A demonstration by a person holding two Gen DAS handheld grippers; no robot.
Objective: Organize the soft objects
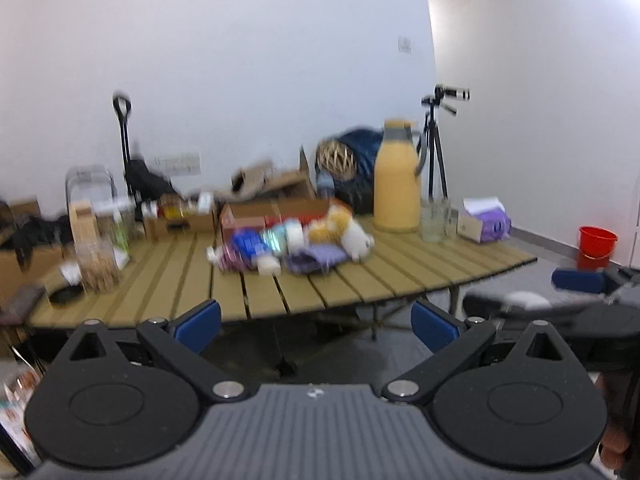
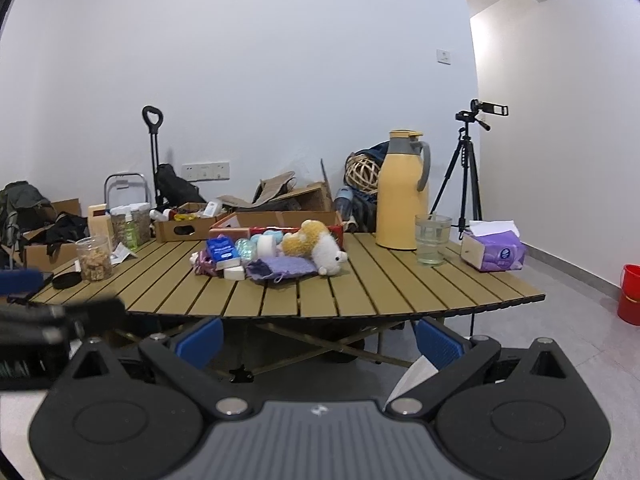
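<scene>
A pile of soft things lies mid-table: a white and tan plush dog (image 2: 320, 249), a purple knit cloth (image 2: 282, 267), a blue packet (image 2: 222, 249), a white sponge (image 2: 267, 245) and a white block (image 2: 234, 273). The same pile shows blurred in the left wrist view, with the plush dog (image 1: 344, 232). An open red cardboard box (image 2: 276, 222) stands just behind the pile. My left gripper (image 1: 316, 326) and right gripper (image 2: 318, 338) are both open and empty, held in front of the table's near edge, short of the pile.
On the slatted wooden table (image 2: 380, 296) stand a yellow thermos jug (image 2: 402, 194), a glass (image 2: 432, 240), a purple tissue box (image 2: 494, 252), a jar of snacks (image 2: 94, 258) and a black lid (image 2: 66, 280). Cardboard boxes, a tripod (image 2: 466, 176) and a red bucket (image 2: 630, 294) stand around.
</scene>
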